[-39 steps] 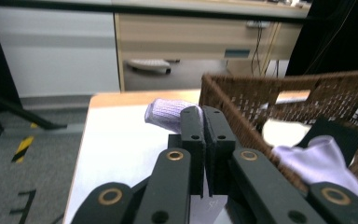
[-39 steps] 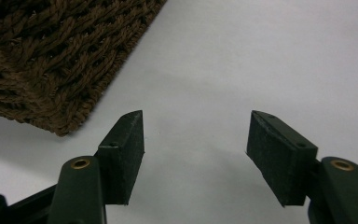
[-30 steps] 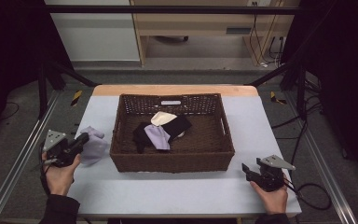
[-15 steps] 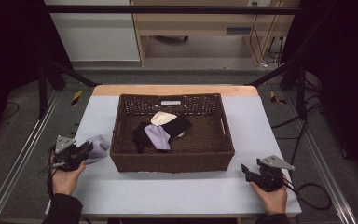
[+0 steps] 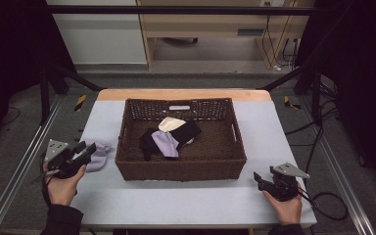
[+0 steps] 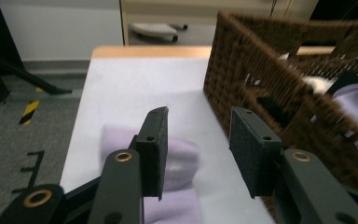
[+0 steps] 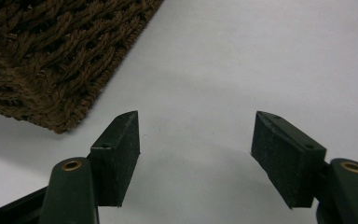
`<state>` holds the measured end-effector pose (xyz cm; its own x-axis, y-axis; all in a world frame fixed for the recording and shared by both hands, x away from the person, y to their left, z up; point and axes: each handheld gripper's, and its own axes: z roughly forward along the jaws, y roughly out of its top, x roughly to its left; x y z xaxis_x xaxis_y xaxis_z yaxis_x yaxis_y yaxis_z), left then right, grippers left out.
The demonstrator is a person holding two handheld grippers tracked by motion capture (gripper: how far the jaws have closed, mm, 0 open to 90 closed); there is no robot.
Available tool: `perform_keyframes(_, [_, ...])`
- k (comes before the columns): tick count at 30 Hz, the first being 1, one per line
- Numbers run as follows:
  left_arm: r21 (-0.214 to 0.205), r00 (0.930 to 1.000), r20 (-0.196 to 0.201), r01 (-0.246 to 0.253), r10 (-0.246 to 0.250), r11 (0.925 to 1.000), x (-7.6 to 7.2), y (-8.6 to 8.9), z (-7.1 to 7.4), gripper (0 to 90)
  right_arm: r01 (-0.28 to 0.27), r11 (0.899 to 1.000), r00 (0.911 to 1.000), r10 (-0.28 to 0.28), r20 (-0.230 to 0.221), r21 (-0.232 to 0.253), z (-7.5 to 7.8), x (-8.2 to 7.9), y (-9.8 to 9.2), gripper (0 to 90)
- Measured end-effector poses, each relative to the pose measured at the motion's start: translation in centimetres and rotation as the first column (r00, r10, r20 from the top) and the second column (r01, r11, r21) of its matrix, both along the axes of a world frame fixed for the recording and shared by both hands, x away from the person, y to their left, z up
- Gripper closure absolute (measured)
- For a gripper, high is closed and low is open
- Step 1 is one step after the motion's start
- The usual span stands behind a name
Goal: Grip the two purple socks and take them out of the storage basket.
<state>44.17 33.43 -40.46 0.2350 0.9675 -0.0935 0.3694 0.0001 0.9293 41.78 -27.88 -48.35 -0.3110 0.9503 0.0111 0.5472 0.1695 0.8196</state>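
A dark wicker basket [image 5: 181, 171] stands mid-table and holds a lavender cloth [image 5: 165, 144], a black cloth [image 5: 188, 131] and a cream cloth [image 5: 170, 124]. Left of it, a second lavender cloth [image 5: 98, 157] lies bunched on the table. My left gripper [image 5: 85, 149] hovers at this cloth's near side, open. In the left gripper view the gripper [image 6: 198, 149] stands over the cloth [image 6: 182, 156] with nothing between the jaws, and the basket wall [image 6: 242, 79] is to the right. My right gripper [image 5: 258, 178] rests open near the basket's front right corner [image 7: 51, 60]; the right gripper view shows the gripper [image 7: 196, 154] holding nothing.
The pale table top [image 5: 176, 205] has free room in front of the basket and on both sides. A metal frame rail [image 5: 19, 166] runs along the left. A cable [image 5: 330, 205] trails from the right gripper off the table's right edge.
The lavender cloth beside the basket has gone from spread out to a smaller bunch lying on the table. My left gripper shifted slightly around it. The right gripper has stayed put.
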Motion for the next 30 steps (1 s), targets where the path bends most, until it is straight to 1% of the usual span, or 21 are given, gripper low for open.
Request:
perform_keyframes(2, [-0.012,0.9996,0.028,0.001,-0.001,0.9999,-0.3,0.0,0.9,56.0,0.000,1.000,1.0000,0.000,0.004,0.000,0.0,0.0,0.0,32.7])
perform_keyframes(7, [-0.022,0.9970,0.076,0.018,-0.017,0.9996,-1.0,-0.7,2.7,56.4,0.001,1.000,1.0000,-0.001,0.004,0.004,0.0,0.0,0.0,32.5])
perform_keyframes(12, [-0.008,0.9922,0.110,0.060,-0.059,0.9982,-1.1,-2.3,4.3,57.2,0.005,1.000,0.9999,-0.005,0.010,0.008,0.1,0.1,-0.1,32.8])
perform_keyframes(15, [0.000,0.9866,0.135,0.094,-0.093,0.9956,-0.8,-3.8,5.3,57.9,0.006,1.000,1.0000,-0.006,0.008,0.008,0.0,0.1,-0.1,33.1])
perform_keyframes(17, [0.005,0.9839,0.140,0.112,-0.111,0.9937,-0.4,-4.9,5.8,58.2,0.006,1.000,1.0000,-0.006,0.005,0.007,0.0,0.1,0.0,33.2])
perform_keyframes(20, [0.031,0.9808,0.135,0.138,-0.141,0.9900,0.4,-6.5,6.4,58.4,0.005,1.000,1.0000,-0.005,0.007,0.008,0.0,0.1,-0.1,33.5])
perform_keyframes(21, [0.034,0.9798,0.133,0.146,-0.149,0.9887,0.7,-7.1,6.6,58.4,0.005,1.000,1.0000,-0.005,0.007,0.008,0.1,0.1,-0.1,33.5])
perform_keyframes(23, [0.048,0.9778,0.132,0.157,-0.162,0.9864,1.1,-8.1,7.1,58.3,0.006,1.000,0.9999,-0.006,0.008,0.009,0.1,0.1,-0.1,33.5])
perform_keyframes(24, [0.046,0.9772,0.134,0.160,-0.165,0.9860,1.3,-8.5,7.2,58.3,0.005,1.000,1.0000,-0.005,0.008,0.010,0.1,0.1,-0.1,33.6])
perform_keyframes(28, [0.065,0.9737,0.125,0.183,-0.190,0.9809,2.3,-10.5,7.8,58.1,0.005,1.000,1.0000,-0.005,0.008,0.011,0.1,0.1,-0.1,33.7])
perform_keyframes(30, [0.073,0.9730,0.126,0.185,-0.193,0.9800,2.6,-11.1,8.0,57.9,0.007,1.000,0.9999,-0.007,0.007,0.011,0.1,0.1,-0.1,33.7])
